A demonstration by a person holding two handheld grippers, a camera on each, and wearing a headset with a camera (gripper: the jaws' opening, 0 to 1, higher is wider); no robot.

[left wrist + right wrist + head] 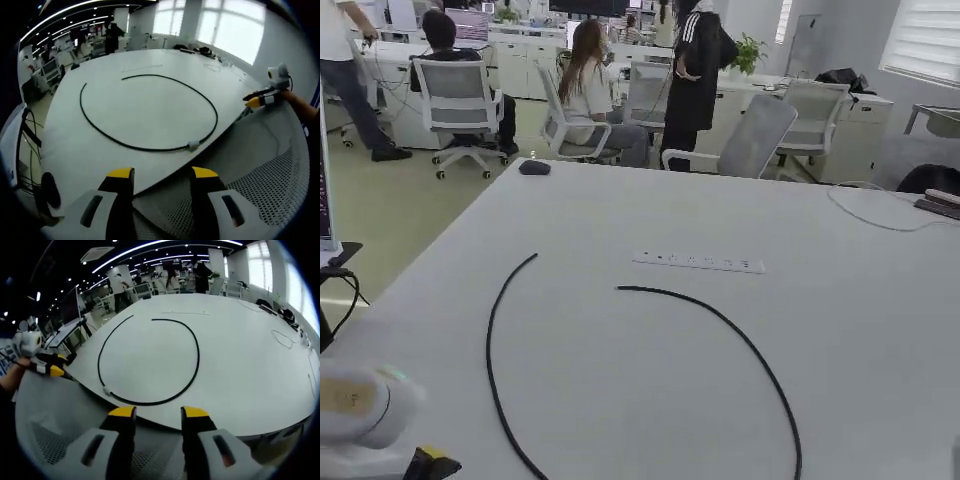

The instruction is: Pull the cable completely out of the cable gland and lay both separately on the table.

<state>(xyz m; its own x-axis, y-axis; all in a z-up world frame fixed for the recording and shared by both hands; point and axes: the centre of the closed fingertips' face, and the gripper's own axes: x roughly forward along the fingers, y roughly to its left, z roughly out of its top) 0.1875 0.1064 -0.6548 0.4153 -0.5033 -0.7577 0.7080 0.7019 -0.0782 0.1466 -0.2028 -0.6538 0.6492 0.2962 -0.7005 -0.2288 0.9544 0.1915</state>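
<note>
A long black cable [490, 350] lies in an open loop on the white table [650, 400]. Its two free ends point toward the far side. A small pale cable gland [193, 145] sits on the cable at the near edge of the table, also seen as the gland [106, 390] in the right gripper view. My left gripper [162, 175] hangs open below the near table edge, well short of the gland. The right gripper [159, 412] is open too, off the edge, nothing between its fingers. The left gripper [432, 462] shows at the bottom left of the head view.
A white power strip [698, 263] lies flat beyond the loop, and a dark mouse [534, 168] rests at the far edge. A thin white cable [880, 215] runs at the far right. Grey mesh chair fabric [260, 190] is under the grippers. People sit and stand behind.
</note>
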